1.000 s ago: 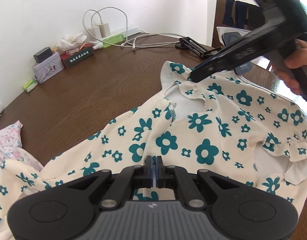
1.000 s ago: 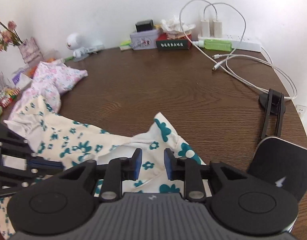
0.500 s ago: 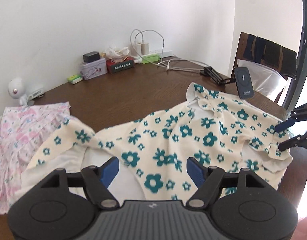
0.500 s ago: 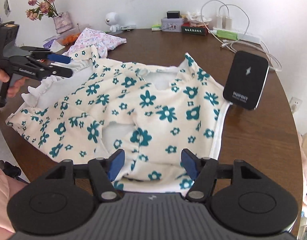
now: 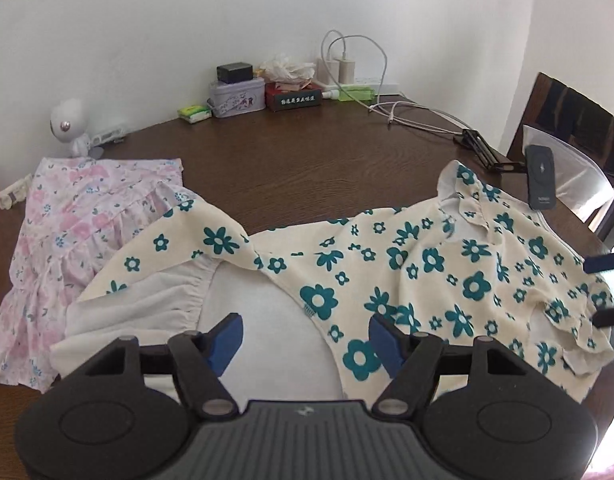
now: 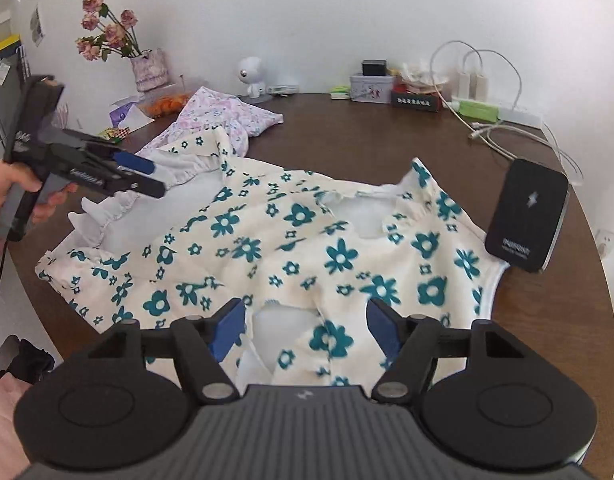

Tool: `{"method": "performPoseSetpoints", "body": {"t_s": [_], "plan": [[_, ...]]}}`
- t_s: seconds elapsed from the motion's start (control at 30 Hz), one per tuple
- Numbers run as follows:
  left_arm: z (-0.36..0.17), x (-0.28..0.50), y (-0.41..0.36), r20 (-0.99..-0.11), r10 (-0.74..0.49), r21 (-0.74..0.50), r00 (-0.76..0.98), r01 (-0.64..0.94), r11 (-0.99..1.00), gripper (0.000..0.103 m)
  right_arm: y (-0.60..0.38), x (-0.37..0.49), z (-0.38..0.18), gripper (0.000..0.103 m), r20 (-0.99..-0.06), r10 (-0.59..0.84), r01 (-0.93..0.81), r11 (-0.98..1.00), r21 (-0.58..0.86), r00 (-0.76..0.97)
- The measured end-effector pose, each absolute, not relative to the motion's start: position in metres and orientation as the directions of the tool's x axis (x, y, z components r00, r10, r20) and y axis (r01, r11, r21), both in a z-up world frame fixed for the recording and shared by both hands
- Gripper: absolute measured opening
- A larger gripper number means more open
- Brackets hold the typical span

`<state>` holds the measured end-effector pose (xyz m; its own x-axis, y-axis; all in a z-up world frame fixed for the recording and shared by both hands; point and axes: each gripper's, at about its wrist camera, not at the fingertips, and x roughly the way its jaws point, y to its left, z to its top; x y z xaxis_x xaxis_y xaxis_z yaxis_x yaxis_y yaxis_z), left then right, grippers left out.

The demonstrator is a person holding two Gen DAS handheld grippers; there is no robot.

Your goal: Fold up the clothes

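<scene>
Left gripper [image 5: 305, 338]: fingers apart and closing, holding nothing, at lower centre of its view. The flowered dress [image 5: 407, 264] lies spread across the centre of the brown tabletop [image 5: 307, 152], beyond both grippers. Right gripper [image 6: 305, 330]: fingers apart and opening, empty, above the dress edge.

Cream garment with teal flowers on dark brown wood table

Garment [image 5: 447, 268] cream, teal flower print with white centres, plain white inside; second garment [image 5: 79, 224] white with pink and blue floral print. Table [image 5: 307, 160] dark brown woodgrain. Black power bank [image 6: 527, 216], white logo. Gripper pads [image 6: 227, 328] blue, bodies black. Green power strip [image 6: 479, 110], white cables [image 6: 503, 136], dusty-pink roses [image 6: 107, 28], white wall [image 5: 187, 20].
</scene>
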<state>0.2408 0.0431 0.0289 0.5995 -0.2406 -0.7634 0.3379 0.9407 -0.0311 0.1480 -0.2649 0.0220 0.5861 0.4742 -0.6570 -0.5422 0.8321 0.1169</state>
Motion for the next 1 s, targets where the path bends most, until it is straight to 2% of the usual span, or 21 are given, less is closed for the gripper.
{"method": "performPoseSetpoints", "body": {"t_s": [0.1, 0.13, 0.2, 0.4, 0.5, 0.53, 0.6, 0.7, 0.87, 1.0], "plan": [[0.015, 0.286, 0.039, -0.806, -0.22, -0.133, 0.55, 0.193, 0.972, 0.041, -0.245, 0.163, 0.014, 0.069, -0.676, 0.464, -0.556, 0.826, 0.096, 0.572], [0.012, 0.295, 0.041, -0.81, -0.215, -0.157, 0.545, 0.153, 0.976, 0.039, -0.243, 0.167, 0.011, 0.069, -0.682, 0.462, -0.553, 0.827, 0.101, 0.567], [0.004, 0.313, 0.046, -0.819, -0.208, -0.201, 0.535, 0.072, 0.977, 0.036, -0.242, 0.171, 0.003, 0.069, -0.689, 0.46, -0.546, 0.83, 0.11, 0.56], [-0.005, 0.332, 0.049, -0.813, -0.204, -0.244, 0.546, -0.002, 0.97, 0.034, -0.25, 0.175, -0.009, 0.069, -0.679, 0.487, -0.558, 0.819, 0.135, 0.549], [-0.006, 0.334, 0.047, -0.8, -0.209, -0.254, 0.562, -0.002, 0.967, 0.024, -0.259, 0.181, -0.016, 0.069, -0.682, 0.477, -0.522, 0.838, 0.161, 0.555], [-0.007, 0.334, 0.047, -0.797, -0.213, -0.258, 0.565, 0.0, 0.966, 0.016, -0.263, 0.182, -0.018, 0.069, -0.682, 0.474, -0.507, 0.844, 0.173, 0.557], [-0.01, 0.333, 0.048, -0.79, -0.222, -0.273, 0.571, -0.004, 0.962, 0.006, -0.272, 0.184, -0.023, 0.068, -0.68, 0.471, -0.479, 0.855, 0.196, 0.562], [-0.01, 0.329, 0.049, -0.769, -0.214, -0.271, 0.602, -0.004, 0.963, 0.004, -0.28, 0.181, -0.027, 0.064, -0.675, 0.472, -0.471, 0.858, 0.204, 0.567], [-0.004, 0.333, 0.054, -0.744, -0.206, -0.273, 0.635, -0.007, 0.962, 0.004, -0.28, 0.177, -0.024, 0.051, -0.702, 0.436, -0.487, 0.861, 0.143, 0.563], [-0.003, 0.344, 0.056, -0.744, -0.19, -0.258, 0.64, -0.013, 0.966, 0.003, -0.278, 0.176, -0.023, 0.048, -0.728, 0.413, -0.507, 0.856, 0.104, 0.548]]}}
